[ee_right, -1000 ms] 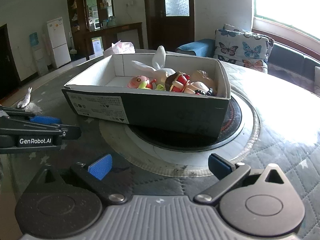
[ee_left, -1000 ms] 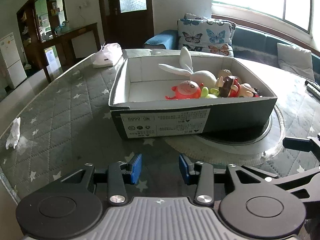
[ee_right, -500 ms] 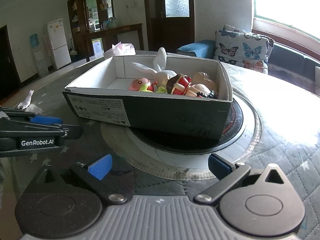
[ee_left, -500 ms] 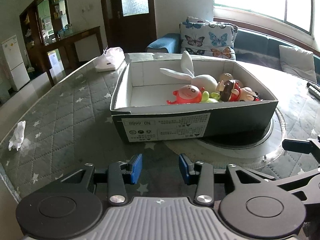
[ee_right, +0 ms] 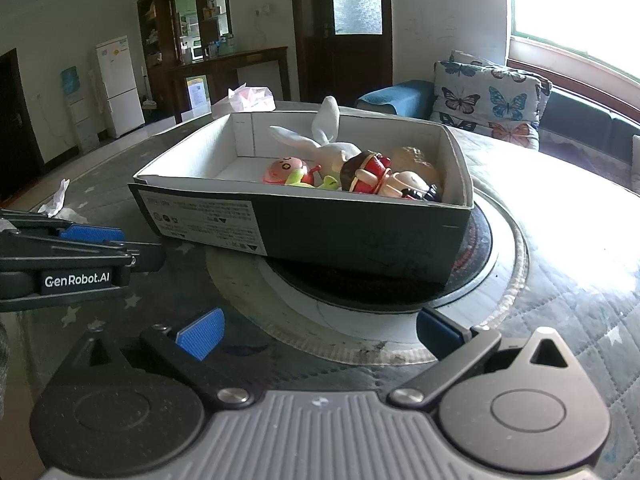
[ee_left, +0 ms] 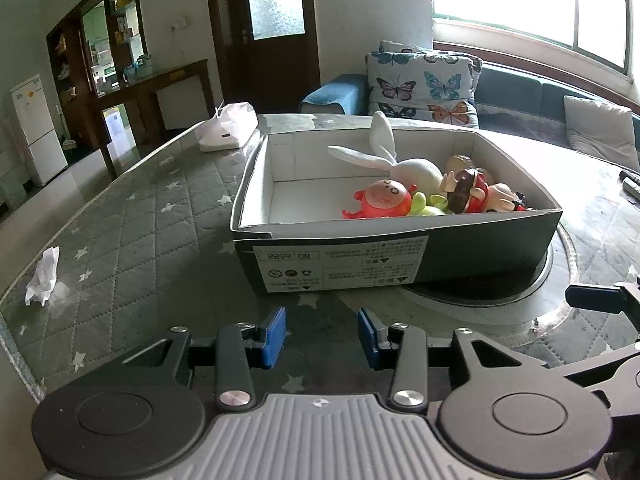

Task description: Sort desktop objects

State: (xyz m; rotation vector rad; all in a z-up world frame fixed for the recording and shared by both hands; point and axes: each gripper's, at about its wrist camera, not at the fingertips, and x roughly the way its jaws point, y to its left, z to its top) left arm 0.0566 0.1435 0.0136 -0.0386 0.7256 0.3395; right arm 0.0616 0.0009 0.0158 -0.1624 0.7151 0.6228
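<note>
A shoebox (ee_left: 400,236) is shown straight ahead of both grippers, resting on the quilted surface (ee_left: 132,240) and partly over a round turntable (ee_right: 508,256). The long axis of the shoebox is laid roughly crosswise to the left gripper (ee_left: 322,336), so that the labelled long wall is presented to it; from the right wrist view the same wall runs obliquely, with the near right corner closest to the right gripper (ee_right: 320,334).

The toys are gathered at the right end of the shoebox: a white plush rabbit (ee_left: 404,164), a red round figure (ee_left: 384,200), a green piece (ee_left: 428,206) and a brown-haired doll (ee_left: 468,192), all touching or overlapping. The left end of the shoebox is bare.

The left gripper is seen with its pads a moderate gap apart and nothing between them. The right gripper is spread wide, also holding nothing. Both are held low, short of the shoebox.

By position, the toy cluster is judged to lie nearer the right gripper. A crumpled tissue (ee_left: 42,276) lies well apart to the left, nearer the left gripper, and a tissue pack (ee_left: 228,128) lies beyond the far left corner of the shoebox.
</note>
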